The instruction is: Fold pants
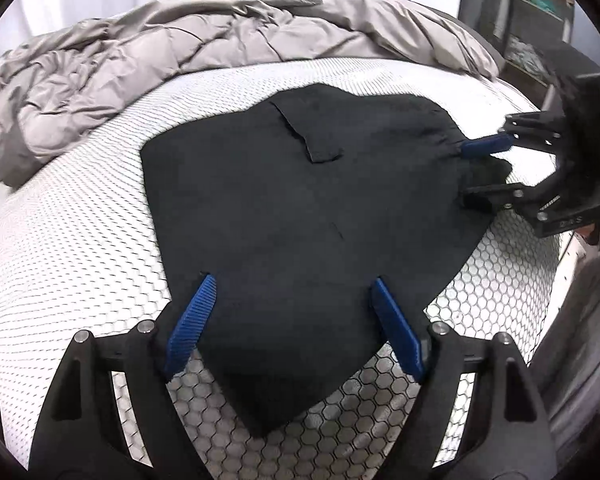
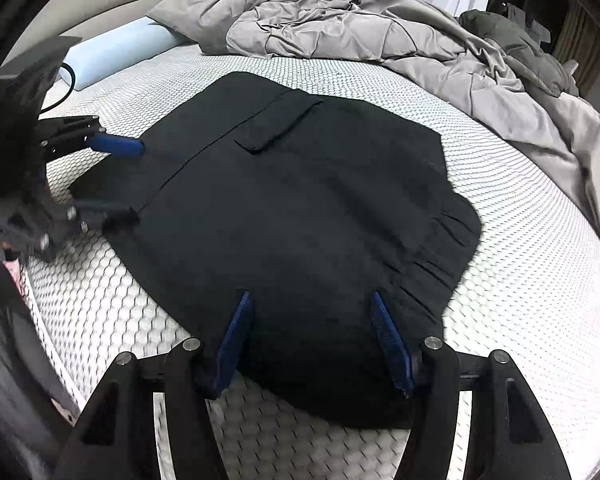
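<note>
Black pants (image 1: 292,208) lie folded flat on the honeycomb-pattern mattress (image 1: 80,220), pocket flap up. Left gripper (image 1: 292,320) sits over one corner of the pants, fingers wide apart, nothing clamped. Right gripper (image 2: 312,336) sits at the gathered waistband edge, fingers also apart. Crumpled grey duvet (image 2: 360,28) behind, blue pillow (image 2: 112,50) near headboard.

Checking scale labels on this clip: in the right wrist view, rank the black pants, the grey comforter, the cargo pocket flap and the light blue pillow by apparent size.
1. Black pants, though nearest the camera.
2. Grey comforter, partly cropped.
3. Cargo pocket flap and light blue pillow look similar; the pillow lies farther off, so unranked.
</note>
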Tool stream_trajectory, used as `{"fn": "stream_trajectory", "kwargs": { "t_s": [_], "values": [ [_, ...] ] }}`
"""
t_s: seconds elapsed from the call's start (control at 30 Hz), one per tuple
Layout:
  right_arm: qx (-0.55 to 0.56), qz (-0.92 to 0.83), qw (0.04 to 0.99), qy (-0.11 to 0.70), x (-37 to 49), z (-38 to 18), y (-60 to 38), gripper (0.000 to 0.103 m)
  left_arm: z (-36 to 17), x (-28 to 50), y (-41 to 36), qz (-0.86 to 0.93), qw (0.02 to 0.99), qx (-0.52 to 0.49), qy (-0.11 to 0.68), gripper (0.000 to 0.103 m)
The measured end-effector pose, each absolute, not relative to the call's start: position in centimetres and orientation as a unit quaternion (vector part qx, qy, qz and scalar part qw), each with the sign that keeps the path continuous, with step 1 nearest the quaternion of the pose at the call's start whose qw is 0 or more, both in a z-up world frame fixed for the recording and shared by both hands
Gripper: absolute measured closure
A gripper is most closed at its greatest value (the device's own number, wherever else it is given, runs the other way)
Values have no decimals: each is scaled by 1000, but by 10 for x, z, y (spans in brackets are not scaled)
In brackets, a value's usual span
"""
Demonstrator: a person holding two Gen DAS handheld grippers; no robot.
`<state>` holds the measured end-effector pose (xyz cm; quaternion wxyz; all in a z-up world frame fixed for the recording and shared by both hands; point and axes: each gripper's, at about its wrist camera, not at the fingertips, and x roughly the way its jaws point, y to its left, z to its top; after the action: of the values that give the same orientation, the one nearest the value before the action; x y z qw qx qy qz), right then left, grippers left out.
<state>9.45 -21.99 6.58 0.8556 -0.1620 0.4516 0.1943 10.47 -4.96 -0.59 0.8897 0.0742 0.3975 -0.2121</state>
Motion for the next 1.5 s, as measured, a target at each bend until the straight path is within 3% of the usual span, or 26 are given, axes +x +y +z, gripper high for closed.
{"fn": "stream_trajectory", "kwargs": {
  "t_s": [0.17, 0.3, 0.5, 0.6, 0.7, 0.87, 1.0, 1.17, 1.27, 1.5],
  "values": [
    [-93, 208, 877, 424, 106, 85, -220, 40, 16, 115, -63, -232, 905, 71, 351, 25],
    [-92, 207, 870, 438, 139, 65, -201, 40, 1, 150, -82, -198, 897, 80, 386, 25],
    [-153, 185, 857, 457, 150, 50, -199, 42, -7, 170, -63, -190, 885, 46, 422, 49],
    [-130, 184, 855, 468, 146, 56, -230, 59, -6, 162, -52, -189, 884, 51, 424, 55],
    [-126, 178, 860, 462, 135, 59, -240, 60, -3, 154, -40, -176, 887, 40, 425, 61],
    [-104, 186, 874, 436, 131, 74, -227, 59, 16, 162, -28, -197, 894, -31, 402, 62],
    [-37, 192, 880, 433, 154, 75, -210, 59, 9, 184, -44, -192, 888, -21, 417, 62],
    [-126, 178, 855, 471, 174, 43, -177, 59, 0, 191, -49, -178, 888, 8, 423, 71],
    [-173, 122, 860, 464, 170, 47, -191, 59, -2, 189, -38, -165, 891, 2, 424, 72],
    [-100, 137, 873, 456, 155, 66, -225, 58, 0, 184, -31, -139, 896, 8, 423, 71]
  ]
}}
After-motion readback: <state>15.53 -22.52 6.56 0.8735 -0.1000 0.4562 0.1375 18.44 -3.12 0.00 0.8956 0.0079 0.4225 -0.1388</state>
